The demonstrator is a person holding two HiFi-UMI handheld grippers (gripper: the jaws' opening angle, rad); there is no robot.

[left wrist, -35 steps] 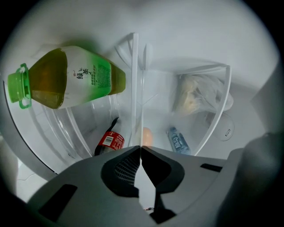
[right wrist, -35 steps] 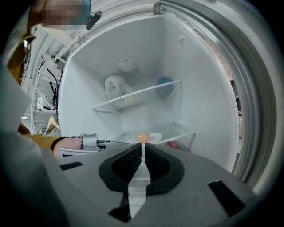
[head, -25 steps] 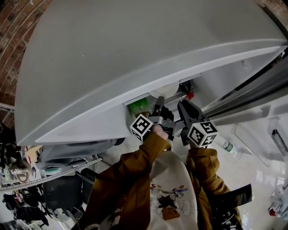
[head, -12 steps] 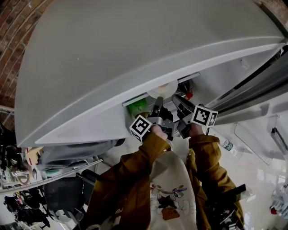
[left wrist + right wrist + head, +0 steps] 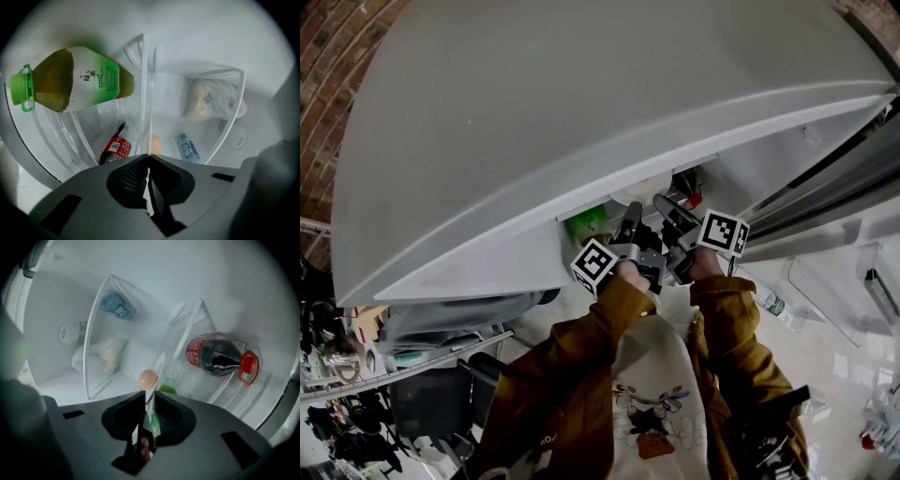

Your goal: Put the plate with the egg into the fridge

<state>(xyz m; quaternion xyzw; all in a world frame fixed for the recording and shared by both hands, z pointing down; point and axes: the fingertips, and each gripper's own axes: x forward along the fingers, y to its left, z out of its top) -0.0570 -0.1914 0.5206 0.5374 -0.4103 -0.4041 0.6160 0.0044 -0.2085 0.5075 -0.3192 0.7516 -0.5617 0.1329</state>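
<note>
Left gripper (image 5: 148,158) was clamped tight on the rim of the plate (image 5: 639,193), a thin pale disc that showed mostly edge-on, poking just inside the open fridge (image 5: 201,42). A smooth tan egg (image 5: 148,378) sat on it. Right gripper (image 5: 149,399) pinched the rim too, jaws nearly together. Around it were glossy white plastic walls, clear bins and a cola bottle (image 5: 218,357) lying sideways.

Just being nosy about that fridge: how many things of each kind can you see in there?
Bottles: 3 (green tea, cola, water)
Egg: 1
Plate: 1
Plastic bag: 1
Total: 6
</note>
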